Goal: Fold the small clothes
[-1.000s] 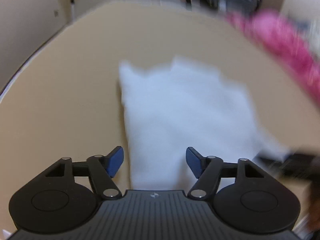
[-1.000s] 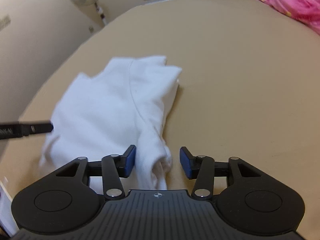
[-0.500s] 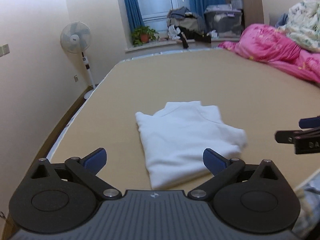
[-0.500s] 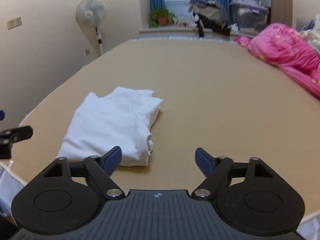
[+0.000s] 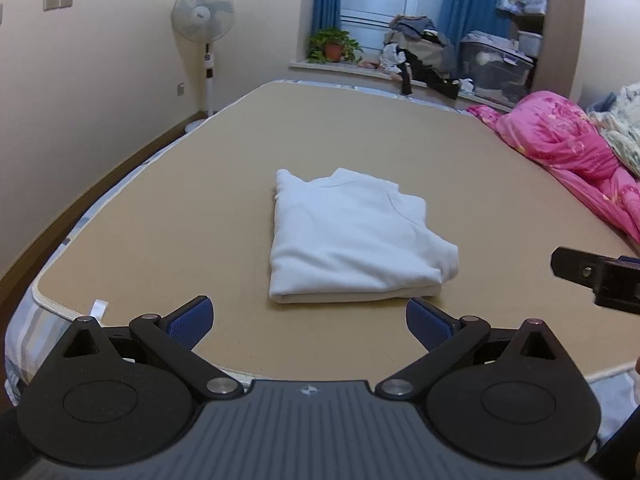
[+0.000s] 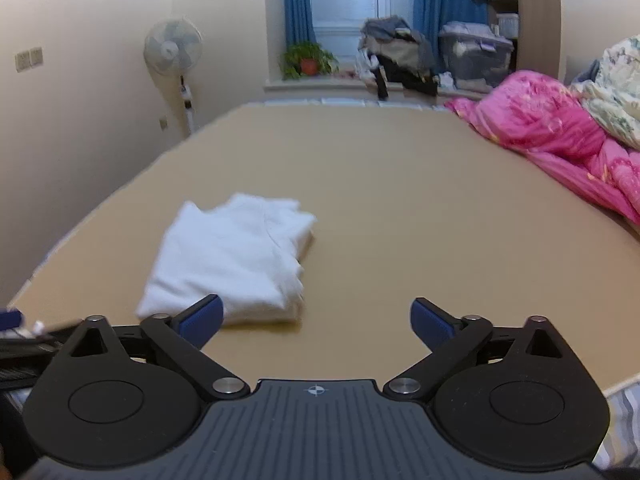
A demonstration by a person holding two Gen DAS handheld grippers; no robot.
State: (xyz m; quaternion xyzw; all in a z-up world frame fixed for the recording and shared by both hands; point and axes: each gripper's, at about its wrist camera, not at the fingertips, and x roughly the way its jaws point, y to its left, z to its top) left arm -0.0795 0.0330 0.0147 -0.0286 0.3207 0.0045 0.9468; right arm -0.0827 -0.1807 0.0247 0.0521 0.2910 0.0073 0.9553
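Left wrist view: left tongs (image 5: 307, 320) are held apart, empty, just short of the folded shirt (image 5: 354, 238) laid on the bed (image 5: 168, 220). Right wrist view: right tongs (image 6: 316, 318) are spread, empty; shirt (image 6: 236, 256) is seen ahead-left.

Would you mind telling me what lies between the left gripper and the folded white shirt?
Nothing: in the left wrist view, only bare tan mat separates the open left gripper from the shirt.
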